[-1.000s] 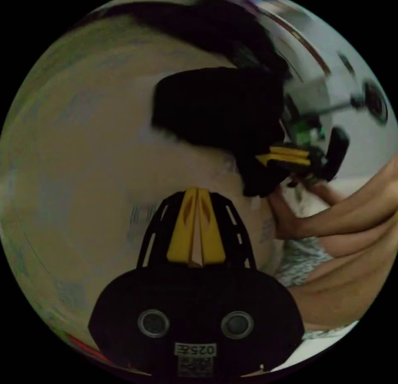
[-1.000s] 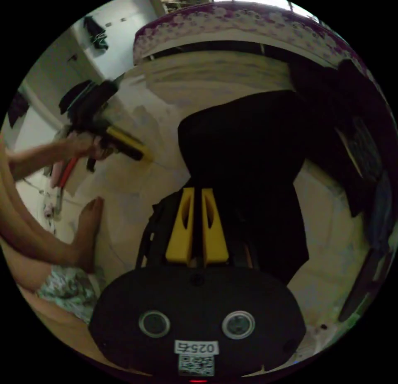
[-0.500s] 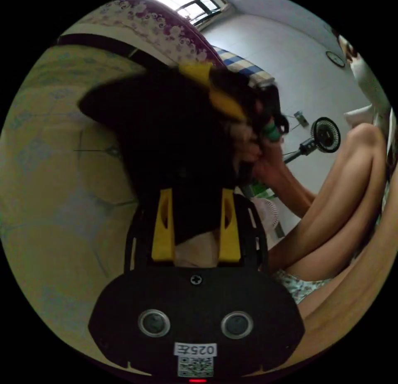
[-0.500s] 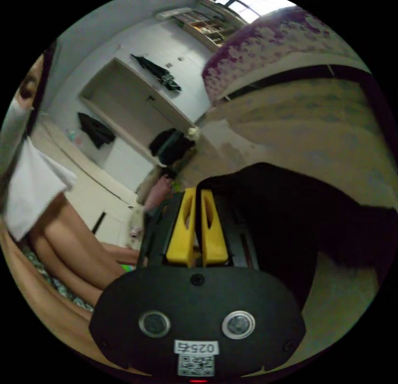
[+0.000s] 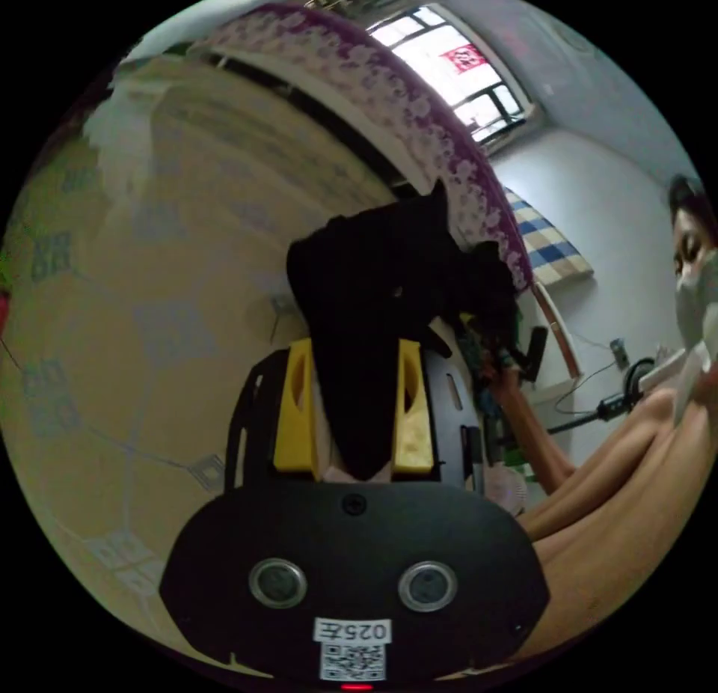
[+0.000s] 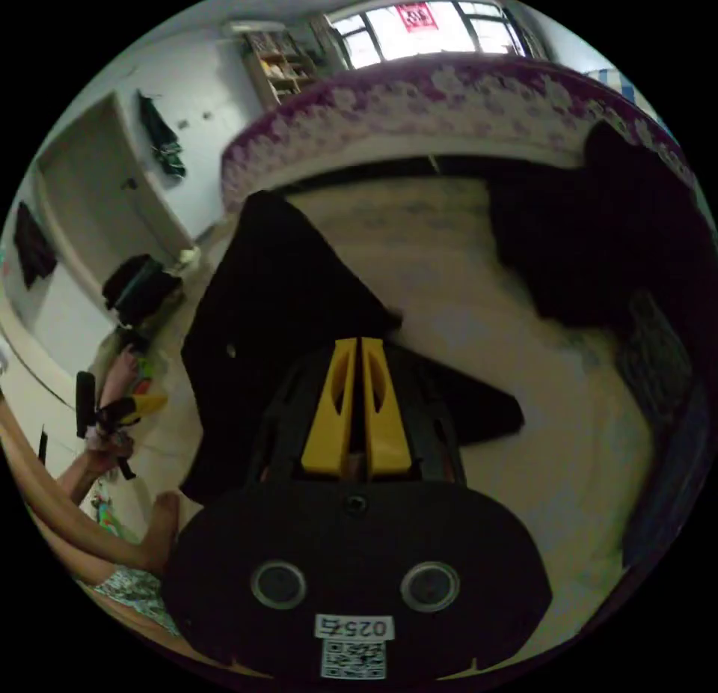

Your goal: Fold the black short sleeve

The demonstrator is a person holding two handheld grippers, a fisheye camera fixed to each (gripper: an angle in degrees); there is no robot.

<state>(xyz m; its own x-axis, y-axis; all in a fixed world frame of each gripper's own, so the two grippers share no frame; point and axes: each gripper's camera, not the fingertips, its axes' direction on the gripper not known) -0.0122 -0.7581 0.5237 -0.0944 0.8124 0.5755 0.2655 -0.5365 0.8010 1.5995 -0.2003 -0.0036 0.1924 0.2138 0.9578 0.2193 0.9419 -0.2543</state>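
Lifting the black short sleeve (image 5: 374, 311) off the floor (image 5: 112, 349), we now have it hanging between our left tongs' (image 5: 351, 416) parted jaws, not yet pinched; 1 second ago it lay flat. Right tongs (image 6: 357, 408) stay clamped, seemingly on its edge.

Two tongs: left tongs (image 5: 353, 416), right tongs (image 6: 357, 412). One black shirt (image 6: 277, 311) at the right tongs. One dark heap of clothes (image 6: 598, 236) beyond them. One bed (image 6: 449, 117), one window (image 6: 426, 27).
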